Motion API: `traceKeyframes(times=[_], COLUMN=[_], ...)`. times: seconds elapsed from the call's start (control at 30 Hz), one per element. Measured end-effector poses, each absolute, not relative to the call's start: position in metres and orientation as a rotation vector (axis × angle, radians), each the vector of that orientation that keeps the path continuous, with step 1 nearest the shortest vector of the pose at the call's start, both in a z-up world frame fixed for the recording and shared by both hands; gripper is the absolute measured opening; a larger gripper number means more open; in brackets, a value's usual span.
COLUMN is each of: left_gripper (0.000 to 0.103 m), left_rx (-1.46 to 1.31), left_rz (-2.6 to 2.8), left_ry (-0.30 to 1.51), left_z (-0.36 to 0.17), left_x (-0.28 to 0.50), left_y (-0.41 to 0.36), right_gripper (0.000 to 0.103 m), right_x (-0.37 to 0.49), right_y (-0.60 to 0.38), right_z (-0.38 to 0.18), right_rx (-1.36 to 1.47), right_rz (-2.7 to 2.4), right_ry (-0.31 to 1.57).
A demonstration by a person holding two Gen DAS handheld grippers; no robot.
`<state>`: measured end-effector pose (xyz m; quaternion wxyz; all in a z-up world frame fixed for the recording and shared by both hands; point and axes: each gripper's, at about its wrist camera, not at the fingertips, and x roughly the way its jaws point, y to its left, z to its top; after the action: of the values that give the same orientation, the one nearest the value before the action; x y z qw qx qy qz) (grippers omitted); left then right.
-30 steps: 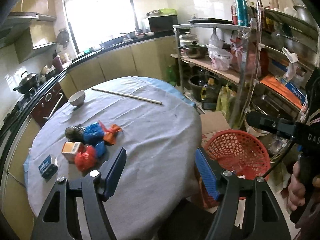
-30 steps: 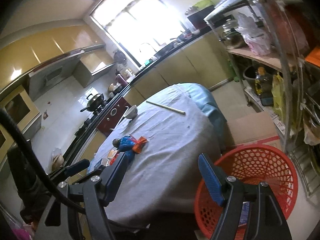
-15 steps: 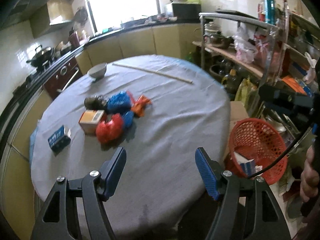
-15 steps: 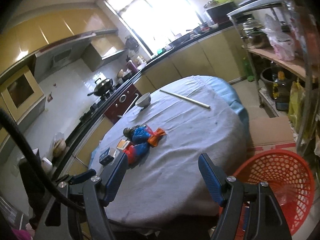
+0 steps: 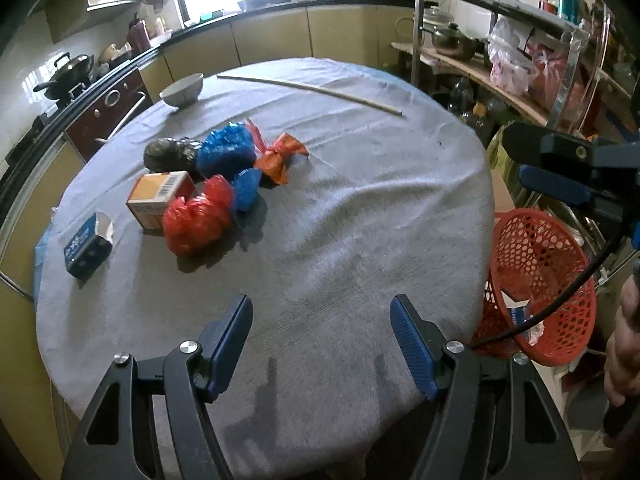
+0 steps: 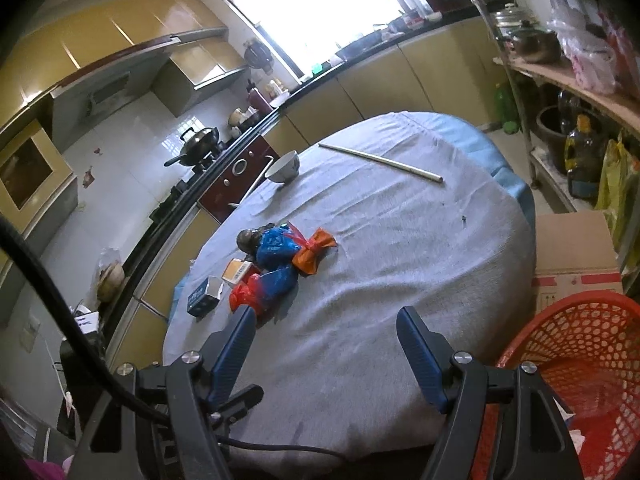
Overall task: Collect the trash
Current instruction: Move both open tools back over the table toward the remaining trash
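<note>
A cluster of trash lies on the round grey table (image 5: 360, 208): a red bag (image 5: 198, 216), a blue bag (image 5: 226, 150), an orange bag (image 5: 280, 156), a dark bag (image 5: 166, 154), an orange box (image 5: 160, 196) and a small blue box (image 5: 86, 244). It also shows in the right wrist view, with the red bag (image 6: 250, 294) and blue bag (image 6: 276, 246). A red mesh basket (image 5: 536, 284) stands off the table's right edge, with scraps inside. My left gripper (image 5: 322, 336) is open and empty above the table's near part. My right gripper (image 6: 326, 344) is open and empty, near the basket (image 6: 572, 352).
A white bowl (image 5: 182, 90) and a long thin stick (image 5: 308, 88) lie on the table's far side. A metal shelf rack (image 5: 500, 52) with pots and bags stands at the right. A cardboard box (image 6: 576, 248) sits behind the basket. Kitchen counters curve around the far side.
Both grippers have moved up and over the table, so the trash cluster sits nearer the centre of both views. Both stay open and empty.
</note>
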<state>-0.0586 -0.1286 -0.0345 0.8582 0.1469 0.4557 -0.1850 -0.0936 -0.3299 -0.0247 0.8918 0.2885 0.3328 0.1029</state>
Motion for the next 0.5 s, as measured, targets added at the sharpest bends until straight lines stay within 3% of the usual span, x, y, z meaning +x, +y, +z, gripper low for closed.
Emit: traceKeyframes(times=[0.5], left_gripper=[0.072], left_rx=[0.335], left_rz=[-0.392], left_ry=[1.025], left_z=[-0.057], left_x=[-0.038], left_y=[-0.142], right_gripper=[0.076], right_x=[-0.065], right_y=[-0.344], right_z=[-0.046], right_rx=[0.649], right_rz=[0.206], right_ry=[0.720])
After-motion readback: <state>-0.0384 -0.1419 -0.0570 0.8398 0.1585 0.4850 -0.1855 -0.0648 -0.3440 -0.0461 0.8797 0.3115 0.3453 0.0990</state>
